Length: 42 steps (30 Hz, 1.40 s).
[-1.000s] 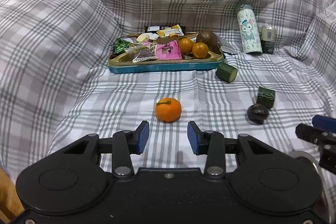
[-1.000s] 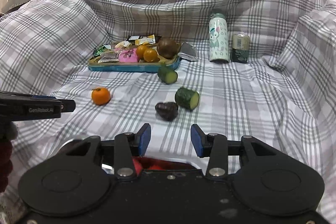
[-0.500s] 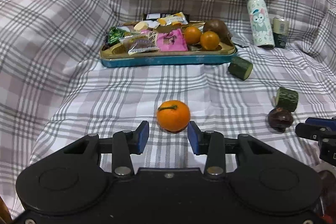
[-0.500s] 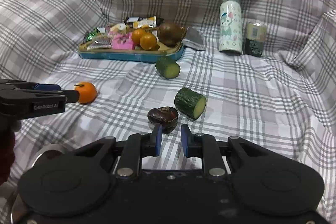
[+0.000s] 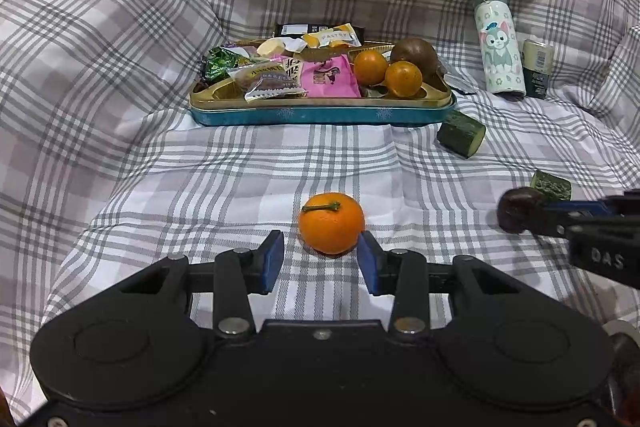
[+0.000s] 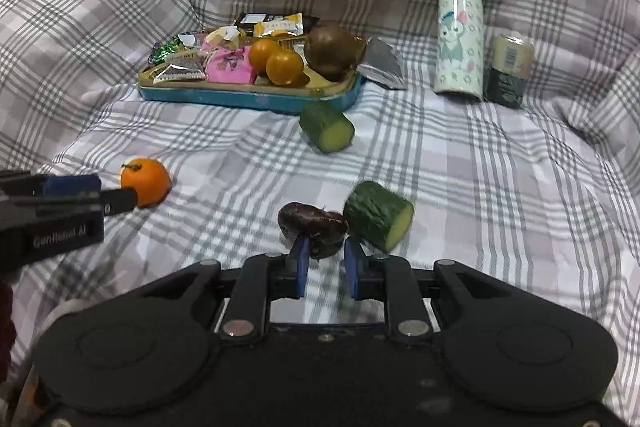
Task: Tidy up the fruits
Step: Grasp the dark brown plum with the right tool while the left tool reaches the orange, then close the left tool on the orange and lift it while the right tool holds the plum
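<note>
left tool [image 5: 320, 255] open, we straddle tangerine [image 5: 331, 223] on bed | right tool [image 6: 323, 259] clamped on dark wrinkled fruit [image 6: 313, 223] beside cucumber chunk [image 6: 378, 221] | tangerine looks light, soft-skinned, rolls; we'd grip across its middle, gently

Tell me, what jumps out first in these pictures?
A bright orange tangerine sits on the checked cloth between the open blue fingers of the left gripper. The right gripper is pinched on a dark wrinkled fruit. Behind them, a teal tray holds snacks and more fruit.
</note>
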Each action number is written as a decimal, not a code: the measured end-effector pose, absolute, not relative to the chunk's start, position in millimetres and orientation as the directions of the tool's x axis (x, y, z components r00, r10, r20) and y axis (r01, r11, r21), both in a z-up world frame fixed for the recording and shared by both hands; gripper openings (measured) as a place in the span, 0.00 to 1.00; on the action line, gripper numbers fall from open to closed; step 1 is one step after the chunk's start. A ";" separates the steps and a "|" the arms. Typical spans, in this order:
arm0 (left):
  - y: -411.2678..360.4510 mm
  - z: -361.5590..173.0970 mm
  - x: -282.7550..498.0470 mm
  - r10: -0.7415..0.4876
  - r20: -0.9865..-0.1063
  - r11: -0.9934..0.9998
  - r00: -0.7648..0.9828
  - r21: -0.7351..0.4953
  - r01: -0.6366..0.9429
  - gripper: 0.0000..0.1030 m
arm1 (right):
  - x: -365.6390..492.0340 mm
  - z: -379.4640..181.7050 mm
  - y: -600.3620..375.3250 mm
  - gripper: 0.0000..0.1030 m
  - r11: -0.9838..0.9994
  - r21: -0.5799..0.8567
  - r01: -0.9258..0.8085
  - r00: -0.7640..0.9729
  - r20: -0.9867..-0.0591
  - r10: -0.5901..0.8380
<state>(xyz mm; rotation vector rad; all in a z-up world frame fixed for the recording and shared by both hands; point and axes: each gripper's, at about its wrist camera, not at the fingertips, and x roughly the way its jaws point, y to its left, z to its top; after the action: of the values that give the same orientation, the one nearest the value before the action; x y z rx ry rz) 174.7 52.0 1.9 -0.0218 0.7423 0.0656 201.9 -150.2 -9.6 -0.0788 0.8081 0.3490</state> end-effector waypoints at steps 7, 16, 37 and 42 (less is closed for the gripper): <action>50.6 0.9 175.1 0.050 -0.680 0.998 0.731 0.004 -0.065 0.47 | 215.8 -10.3 -137.1 0.21 0.928 0.079 -0.364 0.648 -0.695 0.313; 46.8 -0.9 175.7 0.057 -0.678 0.998 0.733 0.024 -0.055 0.47 | 248.9 -28.7 -140.1 0.22 0.933 0.170 -0.316 0.593 -0.732 0.334; 55.5 -2.8 182.0 0.067 -0.689 0.994 0.722 -0.014 -0.106 0.47 | 253.3 -33.6 -109.4 0.46 0.926 -0.005 -0.377 0.682 -0.678 0.274; 54.2 -4.0 183.0 0.067 -0.692 0.995 0.719 -0.008 -0.101 0.47 | 240.4 -28.5 -115.6 0.45 0.909 0.029 -0.417 0.651 -0.688 0.320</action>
<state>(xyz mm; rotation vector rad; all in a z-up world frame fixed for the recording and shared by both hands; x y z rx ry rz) 183.0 54.2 -4.0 -0.0466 0.7628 0.0928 240.4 -115.6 -28.5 -0.1366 0.7538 0.4200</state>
